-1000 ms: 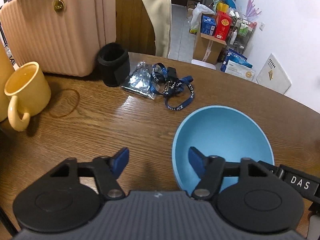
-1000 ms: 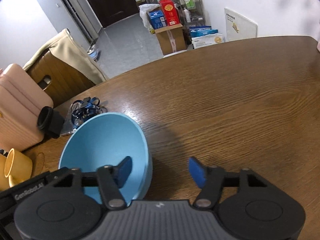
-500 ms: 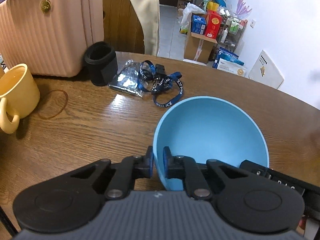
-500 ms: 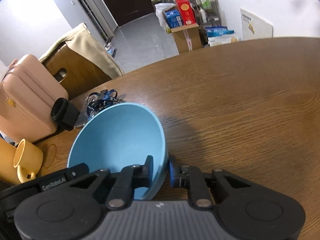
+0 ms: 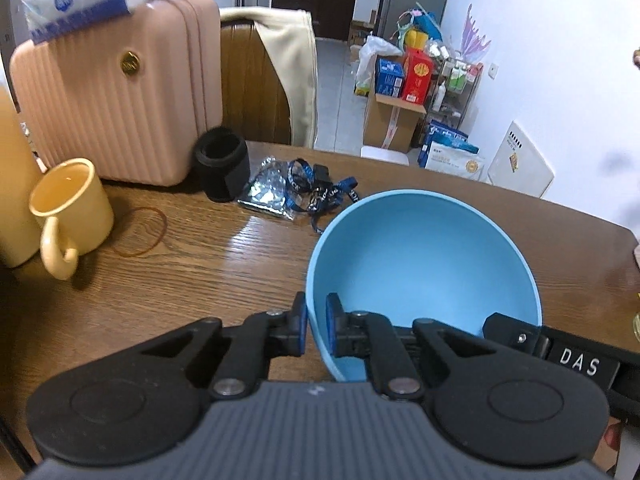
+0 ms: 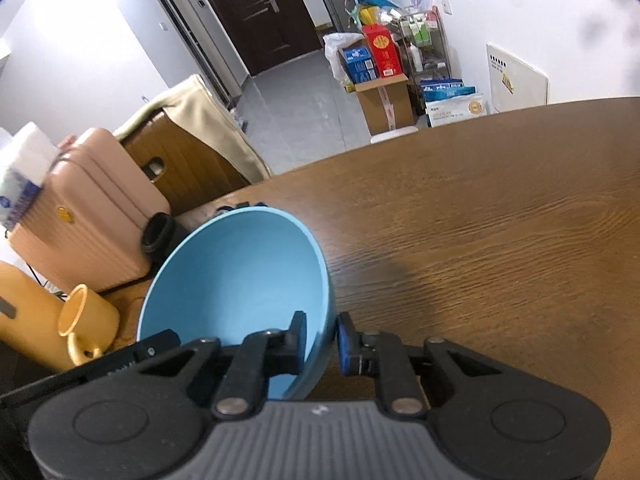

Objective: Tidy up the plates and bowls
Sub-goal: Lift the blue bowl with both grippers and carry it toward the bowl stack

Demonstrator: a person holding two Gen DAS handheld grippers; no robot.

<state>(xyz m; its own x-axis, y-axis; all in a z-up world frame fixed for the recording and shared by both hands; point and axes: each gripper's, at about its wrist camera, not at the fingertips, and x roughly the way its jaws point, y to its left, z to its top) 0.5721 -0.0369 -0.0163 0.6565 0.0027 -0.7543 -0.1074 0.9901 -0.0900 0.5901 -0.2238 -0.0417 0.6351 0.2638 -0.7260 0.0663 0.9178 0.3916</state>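
Observation:
A light blue bowl [image 5: 424, 264] hangs above the brown wooden table [image 5: 208, 280], held from both sides. My left gripper [image 5: 316, 330] is shut on its near left rim, one pad inside and one outside. My right gripper [image 6: 322, 338] is shut on the opposite rim of the same blue bowl [image 6: 240, 276]. In the left wrist view the right gripper's black body shows past the bowl's right edge. The bowl looks empty and tilts slightly.
On the table's left stand a yellow mug [image 5: 70, 214], a black cuff [image 5: 222, 168], a blue lanyard with a plastic bag [image 5: 298, 192], a rubber band [image 5: 140, 232] and a pink suitcase [image 5: 120, 88]. A chair with a beige jacket [image 5: 288, 76] is behind. Bare wood stretches right [image 6: 500, 240].
Both grippers went from open to shut on the bowl's rim, then rose with it. The bowl has come up off the table and the view now looks higher.

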